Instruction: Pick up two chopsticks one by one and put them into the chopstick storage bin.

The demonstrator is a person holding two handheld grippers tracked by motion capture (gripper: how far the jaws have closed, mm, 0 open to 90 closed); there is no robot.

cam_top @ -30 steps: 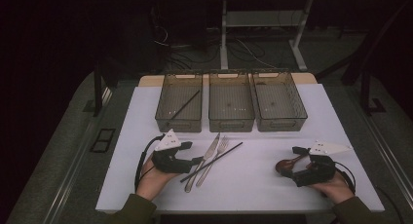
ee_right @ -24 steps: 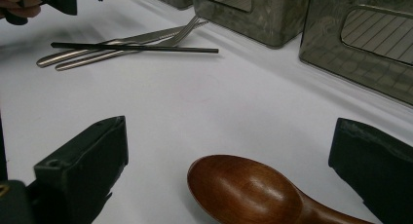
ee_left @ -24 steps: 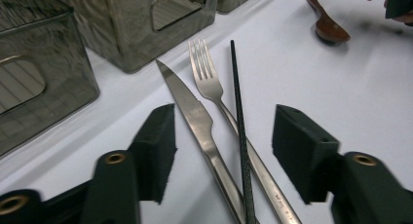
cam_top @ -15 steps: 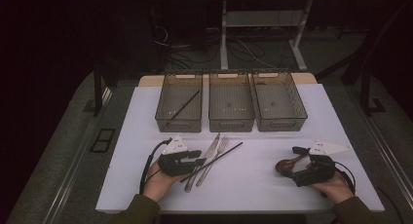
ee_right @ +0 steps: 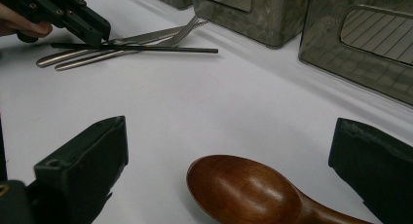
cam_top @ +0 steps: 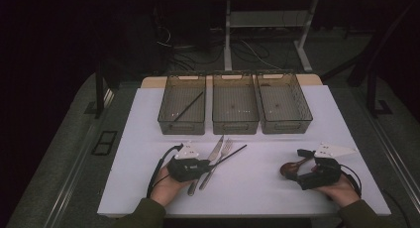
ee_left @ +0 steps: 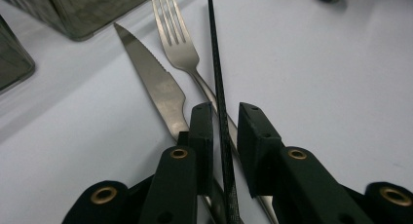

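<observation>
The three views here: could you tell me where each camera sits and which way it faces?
High view: above the person's side, looking forward and down on the table; both forearms enter below.
Left gripper view: rides the left gripper, looking along its jaws astride the black chopstick.
Right gripper view: rides the right gripper, jaws flanking the wooden spoon.
Shared: the fork.

Olive-green sleeves; each black tool [cam_top: 204,164] carries brass-ringed screw holes, a black cable and a grey plate.
</observation>
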